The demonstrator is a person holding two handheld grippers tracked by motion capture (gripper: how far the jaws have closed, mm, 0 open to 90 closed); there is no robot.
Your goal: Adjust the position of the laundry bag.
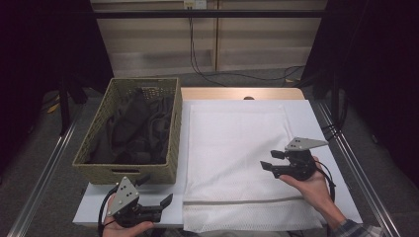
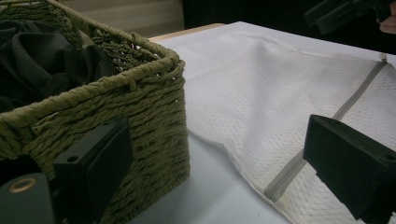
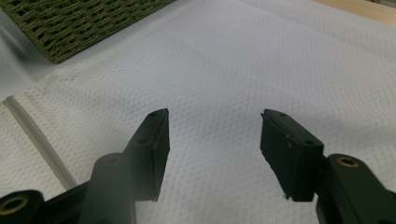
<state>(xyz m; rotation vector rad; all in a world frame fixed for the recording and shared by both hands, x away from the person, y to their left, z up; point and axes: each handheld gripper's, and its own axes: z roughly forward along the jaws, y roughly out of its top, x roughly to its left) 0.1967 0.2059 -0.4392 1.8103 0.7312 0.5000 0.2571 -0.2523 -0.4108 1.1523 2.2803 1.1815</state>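
White mesh bag lies under the right gripper

White mesh laundry bag (image 1: pixel 237 158) lies flat at centre frame, its long axis running top to bottom and its zipper (image 1: pixel 242 201) across the lower end. Right gripper (image 1: pixel 269 160) hovers over the bag's right half, jaws wide and empty. Left gripper (image 1: pixel 165 201), likewise wide and empty, sits lower left, beside the wicker basket (image 1: pixel 126 174).

Under right tool (image 1: pixel 271 160): flat white mesh laundry bag (image 1: pixel 237 148) on white counter (image 1: pixel 321 123). Left of it: woven green rectangular basket (image 1: pixel 123 173), dark crumpled cloth (image 1: pixel 133 128) inside. Behind left tool (image 1: pixel 167 200): that basket.
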